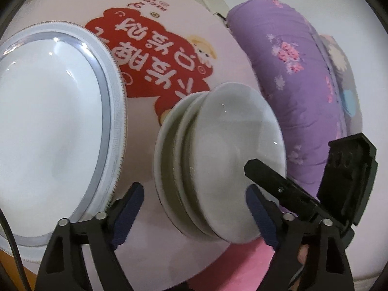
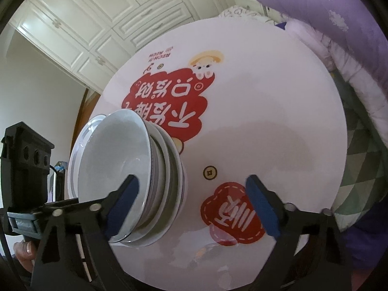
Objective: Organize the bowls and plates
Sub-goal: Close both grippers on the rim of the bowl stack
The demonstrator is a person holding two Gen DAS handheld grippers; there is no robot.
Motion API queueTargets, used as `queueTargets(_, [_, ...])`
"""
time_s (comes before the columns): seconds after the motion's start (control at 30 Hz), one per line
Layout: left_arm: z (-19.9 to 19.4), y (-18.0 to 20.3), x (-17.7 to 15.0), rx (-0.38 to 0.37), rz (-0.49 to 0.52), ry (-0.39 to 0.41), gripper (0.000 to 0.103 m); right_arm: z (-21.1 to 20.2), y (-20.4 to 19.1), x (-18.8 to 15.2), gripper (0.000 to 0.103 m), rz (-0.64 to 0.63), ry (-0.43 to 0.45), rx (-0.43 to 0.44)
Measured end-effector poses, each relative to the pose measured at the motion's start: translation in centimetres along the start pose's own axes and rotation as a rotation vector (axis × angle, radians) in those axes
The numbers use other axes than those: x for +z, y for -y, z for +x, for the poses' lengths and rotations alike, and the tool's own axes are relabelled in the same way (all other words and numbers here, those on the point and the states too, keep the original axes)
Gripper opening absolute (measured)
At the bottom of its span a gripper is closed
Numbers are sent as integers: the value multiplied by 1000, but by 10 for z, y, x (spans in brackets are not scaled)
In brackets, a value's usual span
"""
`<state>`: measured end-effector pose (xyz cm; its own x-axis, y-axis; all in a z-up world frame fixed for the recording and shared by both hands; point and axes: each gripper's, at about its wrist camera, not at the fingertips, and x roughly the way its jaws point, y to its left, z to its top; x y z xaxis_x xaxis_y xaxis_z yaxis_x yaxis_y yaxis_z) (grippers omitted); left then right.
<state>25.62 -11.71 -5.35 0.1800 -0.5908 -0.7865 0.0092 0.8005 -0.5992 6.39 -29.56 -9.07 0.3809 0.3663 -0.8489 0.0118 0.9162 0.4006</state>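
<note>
A stack of white bowls (image 1: 218, 160) stands on the round white table (image 1: 169, 48) with red printed characters. A large white plate (image 1: 48, 126) with a grey patterned rim lies to its left. My left gripper (image 1: 194, 208) is open, its fingers on either side of the near edge of the stack, not touching it. In the right wrist view the same stack (image 2: 126, 177) stands at the left, with the plate (image 2: 80, 150) behind it. My right gripper (image 2: 194, 206) is open and empty; its left finger (image 2: 121, 206) is in front of the top bowl.
A rolled purple floral quilt (image 1: 303, 84) lies along the table's far right side. The other gripper's black body (image 1: 339, 181) shows by the stack. White cabinet doors (image 2: 109, 19) stand behind the table. A green checked cloth (image 2: 359, 169) is to the right.
</note>
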Motion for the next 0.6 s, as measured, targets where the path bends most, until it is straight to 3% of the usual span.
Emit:
queueTargets(0.1, [3, -2, 6, -17, -18, -3, 59, 8, 0, -1, 74, 5, -22, 23])
queueTargets(0.17, [4, -6, 9, -26, -33, -9, 57, 14, 0, -2, 55, 24, -37, 77])
queueTargets(0.23, [4, -7, 10, -20, -35, -9, 53, 16, -5, -3, 44, 34, -38, 135])
queueTargets(0.6, [1, 1, 12, -17, -22, -25, 51, 6, -14, -3, 44, 51, -6, 79])
